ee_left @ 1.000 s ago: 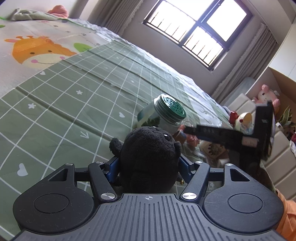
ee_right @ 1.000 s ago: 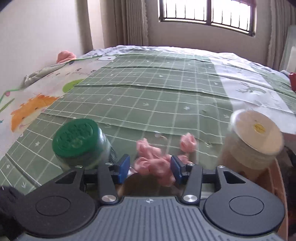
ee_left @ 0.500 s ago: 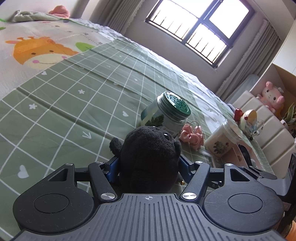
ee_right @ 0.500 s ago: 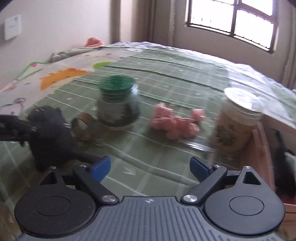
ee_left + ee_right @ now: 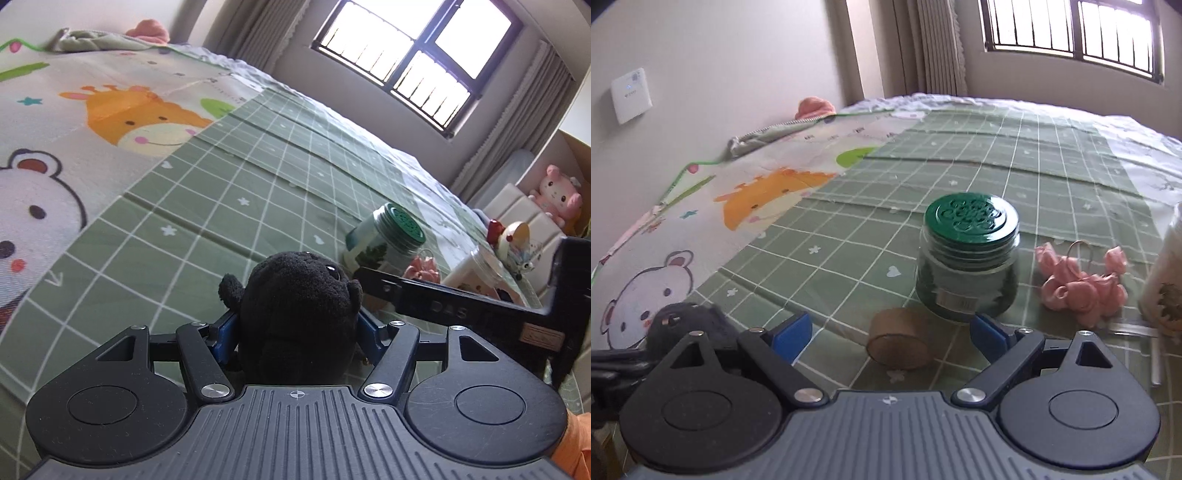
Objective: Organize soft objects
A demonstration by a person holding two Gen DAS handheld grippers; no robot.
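Since a second ago the right gripper (image 5: 891, 334) has let go of the pink ribbon flowers (image 5: 1080, 286) and drawn back and to the left; its jaws opened wide early in that second and now stand apart with nothing clamped. Between its blue tips, on the bed sheet (image 5: 960, 173), lies a brown cardboard roll (image 5: 900, 341), untouched, just near of the green-lidded jar (image 5: 967, 260). The flowers lie right of that jar, beside a white jar (image 5: 1163, 280) at the frame's edge.

Left gripper (image 5: 295, 330): clamped on the black plush toy (image 5: 295, 314), which fills the gap between the blue pads and sits upright, lifted off the sheet. Its view has swung left, bringing a bear print into frame.

Step in hand, as judged: the plush is being carried to wherever the soft things are gathered, and the right hand is free. Next move calls for a destination, which neither view makes plain, and for keeping the two tools clear of each other, as the right one's finger crosses just right of the plush in the left view.

View differences:
- left wrist shows a pink plush (image 5: 557, 194) on a far-right shelf and the right tool from the side; the cardboard roll is hidden.
- right wrist shows the roll, the flowers in full, and only a dark tuft of the plush at near left.
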